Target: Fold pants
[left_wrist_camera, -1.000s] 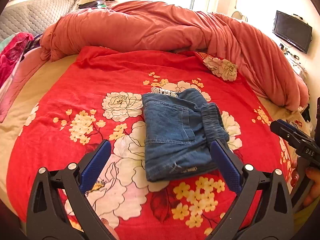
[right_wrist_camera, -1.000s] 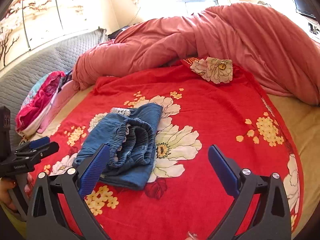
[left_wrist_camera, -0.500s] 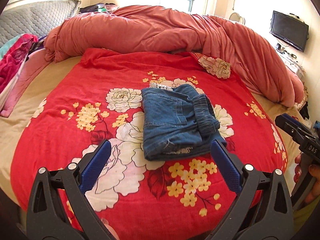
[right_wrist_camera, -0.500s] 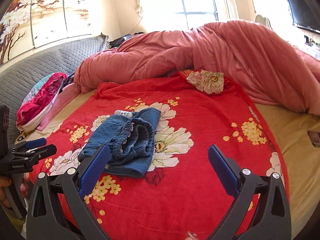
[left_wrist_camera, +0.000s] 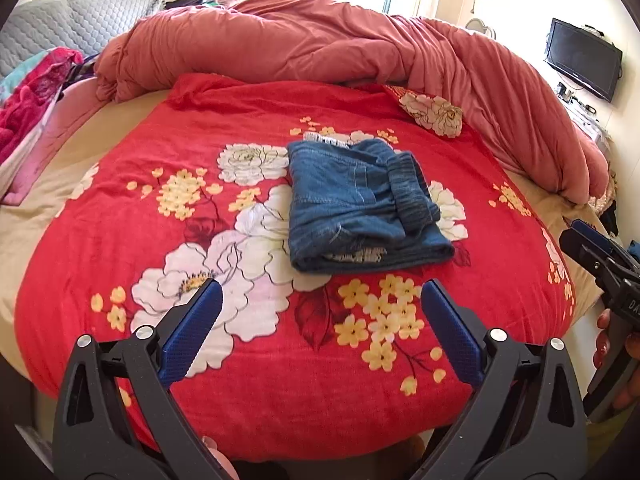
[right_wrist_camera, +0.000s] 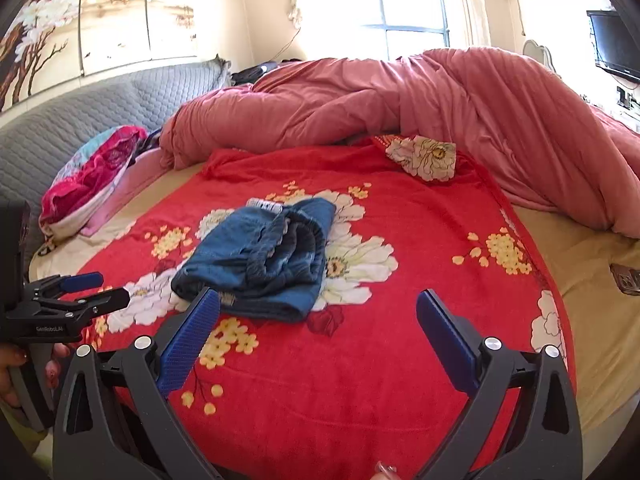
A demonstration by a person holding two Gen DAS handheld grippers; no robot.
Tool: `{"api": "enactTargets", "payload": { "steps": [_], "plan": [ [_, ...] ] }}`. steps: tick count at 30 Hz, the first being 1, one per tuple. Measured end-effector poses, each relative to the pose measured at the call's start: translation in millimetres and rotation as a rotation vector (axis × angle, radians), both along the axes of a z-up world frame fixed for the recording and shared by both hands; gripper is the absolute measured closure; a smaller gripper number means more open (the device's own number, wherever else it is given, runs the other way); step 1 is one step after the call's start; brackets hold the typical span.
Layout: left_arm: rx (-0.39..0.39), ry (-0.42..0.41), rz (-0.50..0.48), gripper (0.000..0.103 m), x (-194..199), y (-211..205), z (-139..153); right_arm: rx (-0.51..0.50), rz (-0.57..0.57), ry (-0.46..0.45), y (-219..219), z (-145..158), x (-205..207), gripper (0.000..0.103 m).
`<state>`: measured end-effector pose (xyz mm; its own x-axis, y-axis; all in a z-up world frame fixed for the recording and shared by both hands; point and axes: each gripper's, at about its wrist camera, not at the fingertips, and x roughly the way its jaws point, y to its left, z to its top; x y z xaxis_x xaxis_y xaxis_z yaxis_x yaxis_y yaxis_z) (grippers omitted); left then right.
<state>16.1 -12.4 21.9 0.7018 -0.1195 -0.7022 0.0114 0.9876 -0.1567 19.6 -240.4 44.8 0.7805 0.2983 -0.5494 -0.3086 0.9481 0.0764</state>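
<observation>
A folded pair of blue denim pants lies in a compact, roughly rectangular bundle near the middle of a red plush blanket printed with white and yellow flowers, spread over a bed. The gathered elastic waistband sits ribbed and bunched along the bundle's right side, and a strip of white lace peeks from its far edge. Behind it, a rumpled salmon-pink quilt is heaped across the bed.

The left tongs hover near the blanket's front edge, short of the pants, their textured blue pads spread wide and holding nothing. The right tongs are likewise spread and empty, with the left pad overlapping the near corner of the denim in that view; contact cannot be told.

Only the right camera takes in the painted blossom panels on the wall, the grey quilted headboard and the bright window. The left camera shows the wall-mounted television in full. Each camera catches the other tool at the frame's edge.
</observation>
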Motion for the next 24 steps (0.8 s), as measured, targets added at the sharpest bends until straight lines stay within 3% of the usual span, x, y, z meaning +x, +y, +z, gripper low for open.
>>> {"api": "enactTargets", "payload": {
  "steps": [24],
  "plan": [
    [0.001,0.057,0.022,0.009,-4,0,-32,-0.072,-0.001,0.117,18,-45,3,0.005]
  ]
}}
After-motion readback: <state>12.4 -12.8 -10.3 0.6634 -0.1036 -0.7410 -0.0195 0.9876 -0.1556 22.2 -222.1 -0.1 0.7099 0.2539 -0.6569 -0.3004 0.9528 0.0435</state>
